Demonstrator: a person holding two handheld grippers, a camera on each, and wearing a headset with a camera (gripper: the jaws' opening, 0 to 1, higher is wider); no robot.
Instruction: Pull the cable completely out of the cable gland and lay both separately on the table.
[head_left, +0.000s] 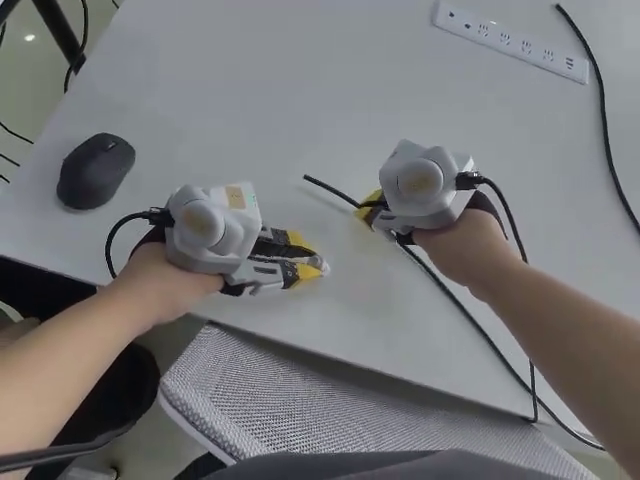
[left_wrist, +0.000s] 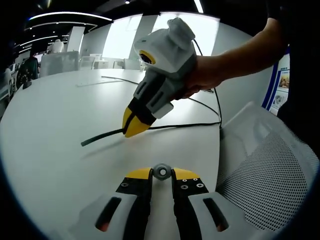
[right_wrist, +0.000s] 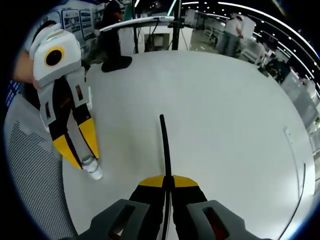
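Now our left tool (head_left: 316, 268) clasps the small grey cable gland (left_wrist: 161, 171), our right tool (right_wrist: 166, 179) the thin black cable (right_wrist: 163, 140); released carelessly, the gland could roll away.

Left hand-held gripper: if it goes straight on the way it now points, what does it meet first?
Probably the cable crossing its path, close beside the right hand-held gripper that clamps it. Depth is unclear, so that gripper's tips might come first.
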